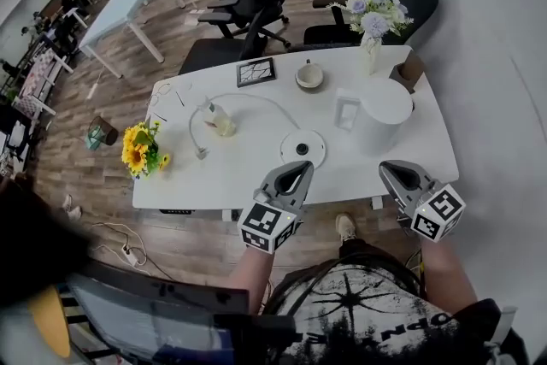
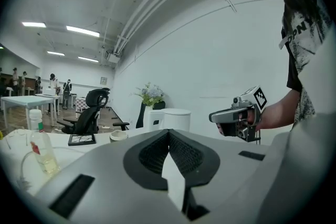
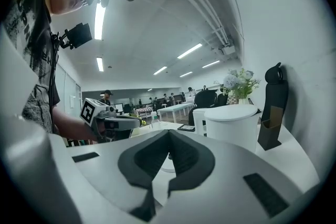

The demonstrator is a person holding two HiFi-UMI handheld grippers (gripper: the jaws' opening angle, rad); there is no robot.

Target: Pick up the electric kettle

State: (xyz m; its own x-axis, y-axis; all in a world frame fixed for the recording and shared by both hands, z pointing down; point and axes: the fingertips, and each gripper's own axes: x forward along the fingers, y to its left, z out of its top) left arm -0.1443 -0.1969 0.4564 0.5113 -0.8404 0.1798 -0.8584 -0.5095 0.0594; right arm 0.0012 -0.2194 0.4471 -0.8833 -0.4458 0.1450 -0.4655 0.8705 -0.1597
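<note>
Two hand-held grippers hang at the near edge of the white counter (image 1: 214,175), and both have their jaws together with nothing between them. The left hand-held gripper (image 1: 296,175) has its tips over the near rim, just short of the round kettle base (image 1: 302,147). The right hand-held gripper (image 1: 395,173) sits near the counter's near right corner, apart from everything on it.

The electric kettle (image 1: 383,120) stands upright on the right part of the counter, off its base and just beyond the right hand-held gripper, with its handle facing the base. Bare counter lies between the kettle and the near edge, and a gap separates kettle and base.

Farther out, a cup (image 1: 309,76) and a dark framed tile (image 1: 255,72) lie toward the far edge, with a vase of pale flowers (image 1: 373,17) at the far right corner beside a brown holder (image 1: 408,68). A bottle (image 1: 218,120) and a thin cable (image 1: 248,101) take the left middle — sunflowers (image 1: 141,148) crowd the left edge. Black chairs (image 1: 256,0) stand behind the far edge.
</note>
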